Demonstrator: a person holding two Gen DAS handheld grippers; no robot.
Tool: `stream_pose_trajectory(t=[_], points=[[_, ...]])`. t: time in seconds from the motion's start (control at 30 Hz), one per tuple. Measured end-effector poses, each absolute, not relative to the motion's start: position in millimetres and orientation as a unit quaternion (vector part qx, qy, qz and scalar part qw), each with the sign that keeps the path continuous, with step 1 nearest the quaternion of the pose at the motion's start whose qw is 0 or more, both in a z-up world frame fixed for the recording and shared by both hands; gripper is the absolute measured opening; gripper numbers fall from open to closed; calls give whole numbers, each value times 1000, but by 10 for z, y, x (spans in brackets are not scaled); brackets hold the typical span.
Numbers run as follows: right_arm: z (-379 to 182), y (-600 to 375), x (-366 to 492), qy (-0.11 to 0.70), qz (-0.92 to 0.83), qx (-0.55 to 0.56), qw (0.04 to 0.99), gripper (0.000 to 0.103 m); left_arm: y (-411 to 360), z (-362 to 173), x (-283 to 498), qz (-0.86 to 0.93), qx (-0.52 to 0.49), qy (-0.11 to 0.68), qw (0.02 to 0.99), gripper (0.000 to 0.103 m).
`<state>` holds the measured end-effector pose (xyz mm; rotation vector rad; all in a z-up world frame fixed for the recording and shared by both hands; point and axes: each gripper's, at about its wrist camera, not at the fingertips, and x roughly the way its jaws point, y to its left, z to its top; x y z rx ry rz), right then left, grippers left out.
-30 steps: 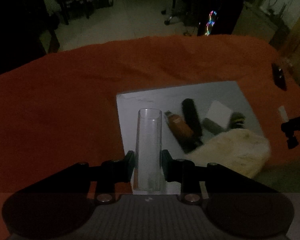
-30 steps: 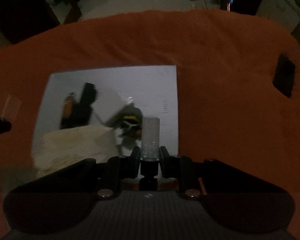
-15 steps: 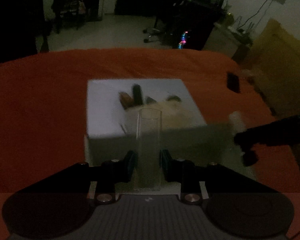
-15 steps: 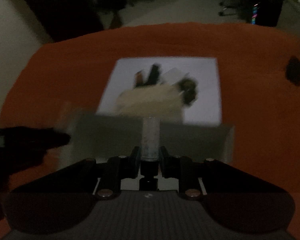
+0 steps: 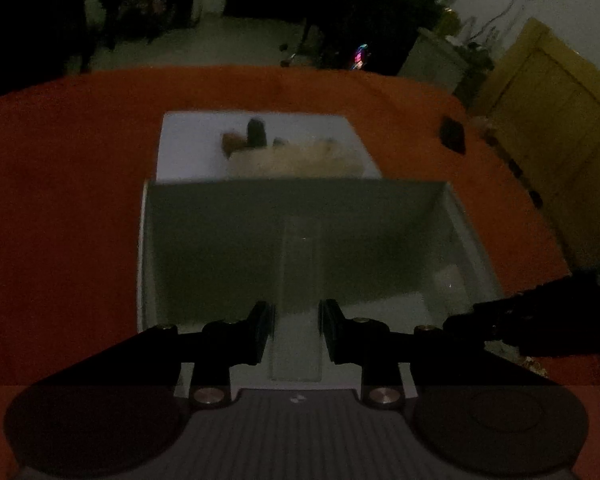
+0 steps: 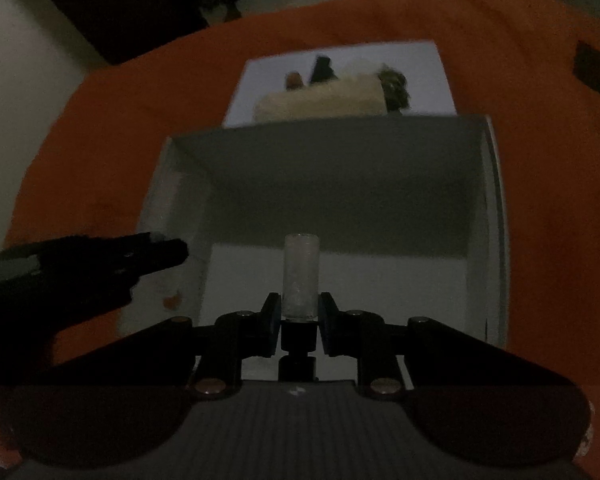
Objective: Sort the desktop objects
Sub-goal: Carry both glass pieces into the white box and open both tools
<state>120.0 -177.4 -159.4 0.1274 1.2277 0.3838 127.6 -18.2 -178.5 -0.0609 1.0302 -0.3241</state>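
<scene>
Tubes in both grips: the left tool [image 5: 296, 320] clamps a clear, hollow, open-topped tube [image 5: 298, 300], faint in the dim light, over the grey box [image 5: 220, 240]. The right tool [image 6: 300, 316] pinches a shorter frosted vial [image 6: 301, 276], perhaps black-capped, above the same box on the orange desk [image 6: 560, 200].
</scene>
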Motion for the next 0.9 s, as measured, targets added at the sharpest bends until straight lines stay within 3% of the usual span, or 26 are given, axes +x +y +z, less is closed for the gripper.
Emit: stream_pose_trajectory(t=[0.3, 0.9], points=[[-2104, -1727, 1211, 606, 147, 40, 780, 22, -281, -2166, 1167, -148, -20, 536, 831, 24], [-2457, -1571, 1394, 635, 116, 33, 763, 22, -495, -2581, 1349, -111, -14, 568, 815, 24]])
